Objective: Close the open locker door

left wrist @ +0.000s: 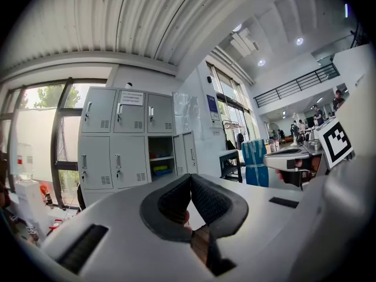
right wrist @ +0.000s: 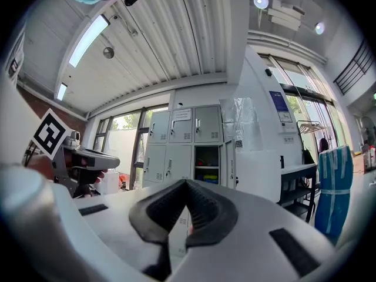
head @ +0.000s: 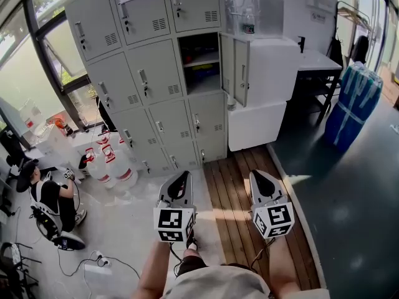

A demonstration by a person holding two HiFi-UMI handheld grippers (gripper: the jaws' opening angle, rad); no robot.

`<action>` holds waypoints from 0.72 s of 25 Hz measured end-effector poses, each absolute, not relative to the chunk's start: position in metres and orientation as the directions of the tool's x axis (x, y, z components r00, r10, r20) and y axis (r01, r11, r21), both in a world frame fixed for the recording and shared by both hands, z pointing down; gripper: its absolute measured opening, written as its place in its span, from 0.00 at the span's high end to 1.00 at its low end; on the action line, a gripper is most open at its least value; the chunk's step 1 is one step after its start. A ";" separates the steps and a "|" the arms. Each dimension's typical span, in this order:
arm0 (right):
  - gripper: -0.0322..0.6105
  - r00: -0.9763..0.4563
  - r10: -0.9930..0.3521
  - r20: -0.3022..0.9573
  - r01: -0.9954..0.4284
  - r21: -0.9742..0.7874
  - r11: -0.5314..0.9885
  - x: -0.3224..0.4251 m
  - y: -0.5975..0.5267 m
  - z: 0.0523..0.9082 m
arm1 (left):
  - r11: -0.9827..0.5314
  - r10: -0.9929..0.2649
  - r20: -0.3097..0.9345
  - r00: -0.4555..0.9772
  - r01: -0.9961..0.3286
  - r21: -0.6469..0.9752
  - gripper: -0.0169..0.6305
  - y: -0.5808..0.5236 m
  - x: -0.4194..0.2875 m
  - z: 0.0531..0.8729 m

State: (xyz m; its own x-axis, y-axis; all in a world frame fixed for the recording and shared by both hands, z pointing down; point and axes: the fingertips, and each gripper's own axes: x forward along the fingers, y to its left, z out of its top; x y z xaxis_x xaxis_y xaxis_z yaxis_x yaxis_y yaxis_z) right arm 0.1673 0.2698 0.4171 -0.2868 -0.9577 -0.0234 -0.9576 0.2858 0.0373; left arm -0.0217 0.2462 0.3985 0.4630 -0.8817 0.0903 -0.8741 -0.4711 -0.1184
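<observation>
Facing: both grippers point toward the grey locker bank (head: 156,73) and are held well apart from it, side by side above the floor.
Open locker door (head: 234,69): swung out on its right-hand hinge, standing almost edge-on in the head view, just beside a white cabinet (head: 268,83).
Open compartment (head: 201,64): rightmost column, second row from the top. There is a shelf inside, with blue and yellow things lying below it. The other locker doors in view are shut.
Left gripper (head: 181,178): jaws clenched tip to tip with nothing between them. In its own view the tips (left wrist: 189,178) line up below the open compartment, far off.
Right gripper (head: 260,177): jaws clenched as well, and empty. Its own view looks along them (right wrist: 187,184) at the lockers and the open door.
Floor: a wooden strip (head: 249,198) runs under the right gripper, with dark flooring to its right.
Nearby: clear water jugs (head: 115,164) with red caps at the foot of the lockers, a blue wrapped bundle (head: 354,101) at the right, and a seated person (head: 53,201) at the left.
</observation>
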 end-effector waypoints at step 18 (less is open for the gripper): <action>0.93 -0.223 -0.975 -0.005 -0.974 0.036 0.223 0.111 0.046 0.406 | -0.536 -0.844 0.099 0.527 -0.839 -0.095 0.94 0.011 -0.071 0.389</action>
State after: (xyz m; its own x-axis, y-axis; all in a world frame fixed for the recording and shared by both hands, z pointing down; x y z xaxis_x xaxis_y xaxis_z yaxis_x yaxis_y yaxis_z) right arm 0.1111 0.0463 0.4056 -0.2233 -0.9747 -0.0046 -0.9741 0.2230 0.0361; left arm -0.0708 0.0113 0.3887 0.5274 -0.8439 0.0988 -0.8391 -0.5356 -0.0950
